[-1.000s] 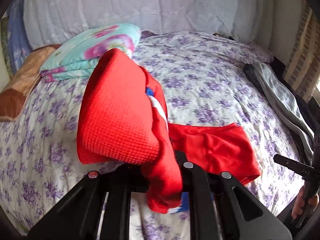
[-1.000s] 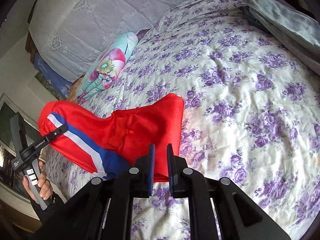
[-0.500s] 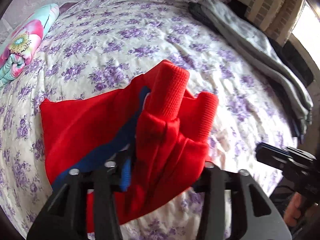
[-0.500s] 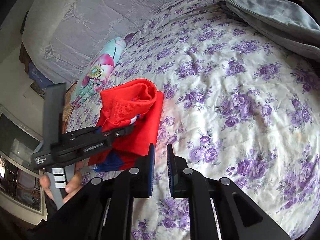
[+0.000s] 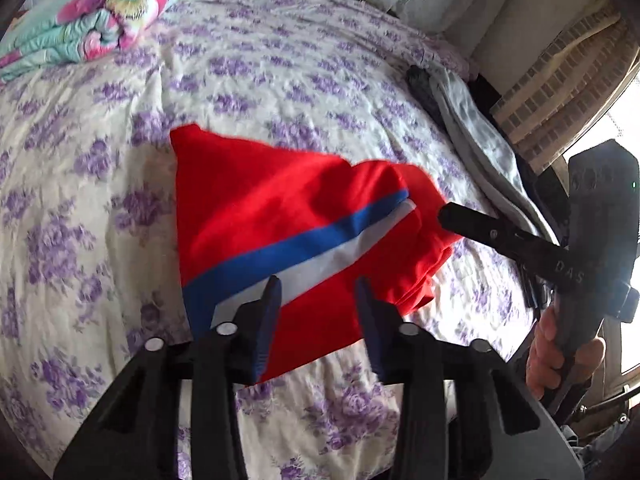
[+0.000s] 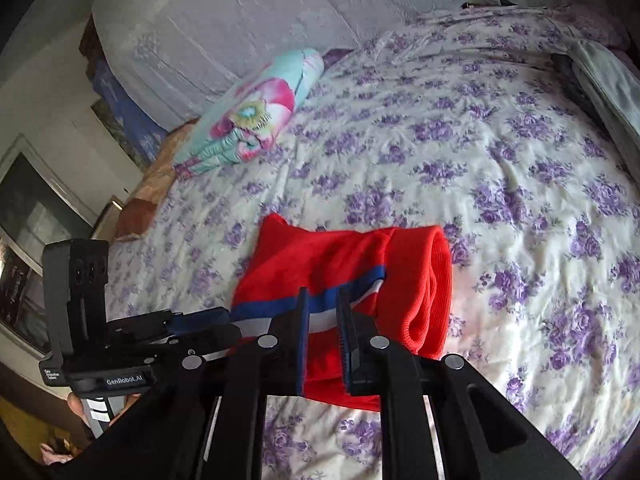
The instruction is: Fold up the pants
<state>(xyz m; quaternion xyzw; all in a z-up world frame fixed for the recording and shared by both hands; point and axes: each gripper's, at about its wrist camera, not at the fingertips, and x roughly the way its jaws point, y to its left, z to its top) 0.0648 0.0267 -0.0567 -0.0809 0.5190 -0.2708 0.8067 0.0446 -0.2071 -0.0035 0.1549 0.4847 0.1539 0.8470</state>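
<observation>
The red pants (image 5: 280, 208) with a blue and white side stripe lie folded on the floral bedspread (image 5: 240, 64). My left gripper (image 5: 318, 292) is open and empty just above the pants' near edge. My right gripper (image 6: 323, 304) hovers over the stripe with its jaws a narrow gap apart and nothing between them. It also shows in the left wrist view (image 5: 444, 214), its tip at the pants' right end. The pants (image 6: 344, 276) show a rolled ribbed waistband at the right.
A folded flowery turquoise blanket (image 6: 256, 112) lies at the bed's far left. Grey clothes (image 5: 476, 140) lie along the right edge of the bed. White lace cloth (image 6: 248, 20) covers the headboard. A brown cushion (image 6: 156, 188) lies left of the blanket.
My left gripper has let go of the pants and opened; the lifted part now lies folded over on the bed. My right gripper has moved in over the pants.
</observation>
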